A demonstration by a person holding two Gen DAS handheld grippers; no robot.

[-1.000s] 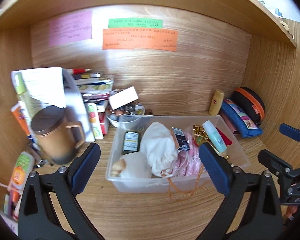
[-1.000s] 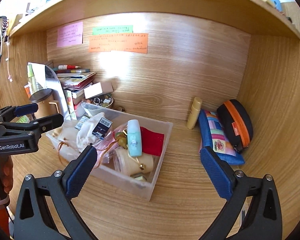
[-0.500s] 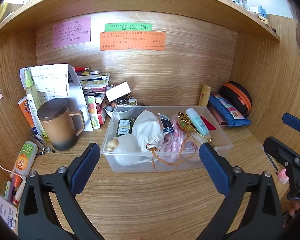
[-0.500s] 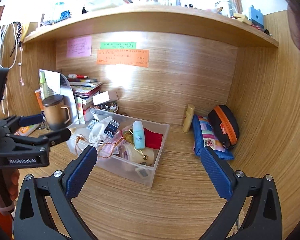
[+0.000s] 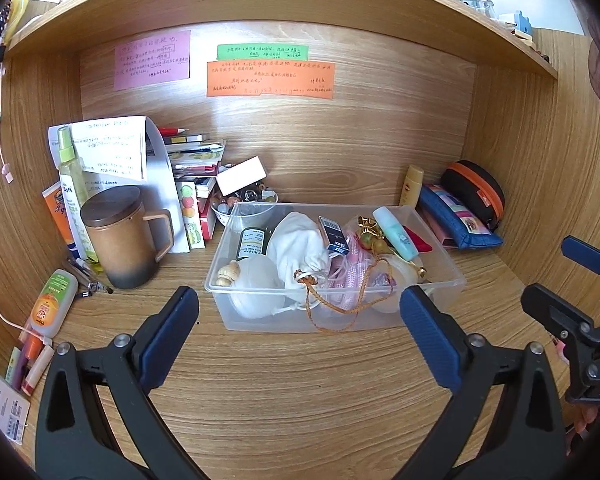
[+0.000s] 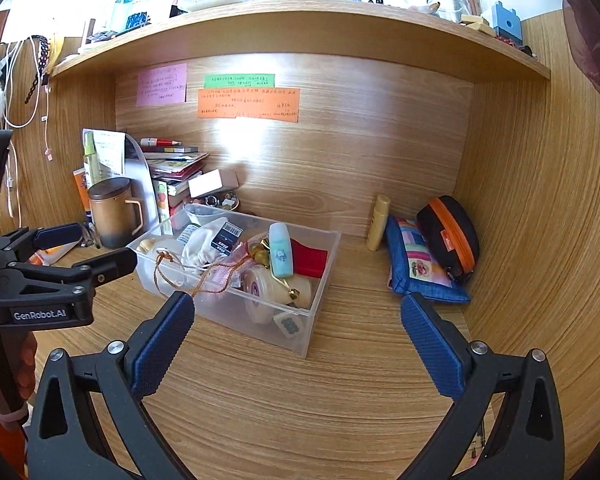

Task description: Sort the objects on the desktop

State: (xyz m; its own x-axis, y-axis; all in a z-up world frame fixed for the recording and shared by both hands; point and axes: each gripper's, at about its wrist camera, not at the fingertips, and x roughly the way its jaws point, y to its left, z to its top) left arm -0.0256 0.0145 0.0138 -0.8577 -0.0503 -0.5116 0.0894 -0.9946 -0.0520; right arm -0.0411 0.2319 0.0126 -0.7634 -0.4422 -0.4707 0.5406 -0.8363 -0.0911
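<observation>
Both tools, left (image 5: pixel 298 324) and right (image 6: pixel 296 330), hang wide apart, holding nothing. The clear box (image 5: pixel 440 304) sits full on the worktop (image 5: pixel 300 392). Sorting could be starting or finished.

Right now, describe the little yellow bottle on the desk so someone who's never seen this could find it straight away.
Start at the clear plastic bin in the middle of the desk, then look past its right end to the back wall. The yellow bottle stands upright there, just left of the blue patchwork pouch. It is the only yellow upright thing on that side.
</observation>
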